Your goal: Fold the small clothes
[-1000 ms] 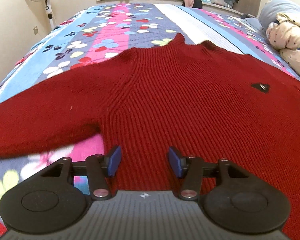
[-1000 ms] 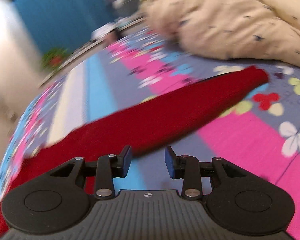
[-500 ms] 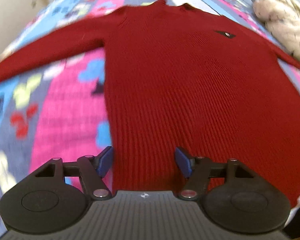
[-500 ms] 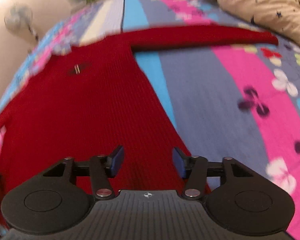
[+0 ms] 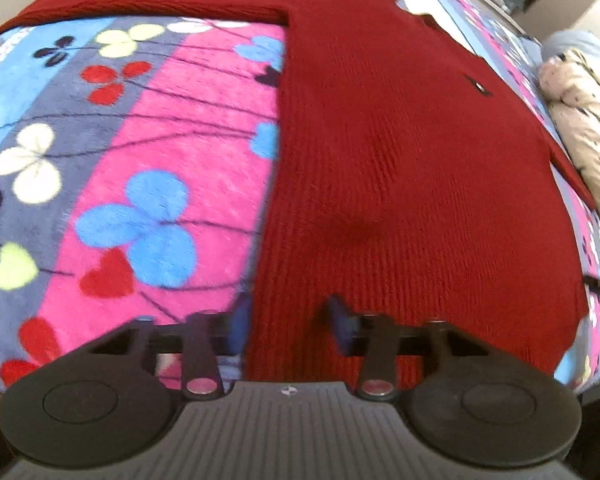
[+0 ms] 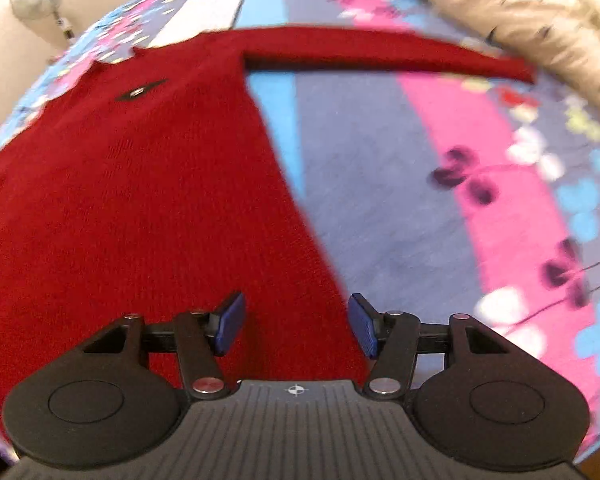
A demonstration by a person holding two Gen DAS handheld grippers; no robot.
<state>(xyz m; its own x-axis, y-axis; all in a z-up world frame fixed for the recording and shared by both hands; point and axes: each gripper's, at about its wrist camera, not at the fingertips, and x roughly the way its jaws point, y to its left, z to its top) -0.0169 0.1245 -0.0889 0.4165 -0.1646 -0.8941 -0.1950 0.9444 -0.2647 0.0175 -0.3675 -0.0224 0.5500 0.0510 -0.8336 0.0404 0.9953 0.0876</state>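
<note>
Fingers [image 5: 340, 320] [image 6: 230, 322] of both grippers spread at the red sweater's [image 5: 400, 160] hem (collar pointing away, sleeves out sideways).

We've got a deep red ribbed-knit sweater [image 5: 400, 152] spread flat and face up on the bed, neckline at the far end, hem nearest us. Both sleeves are stretched straight out sideways from the shoulders, and we can see a small dark badge [image 6: 140, 90] on its chest, with the body lying smooth and unfolded.
</note>
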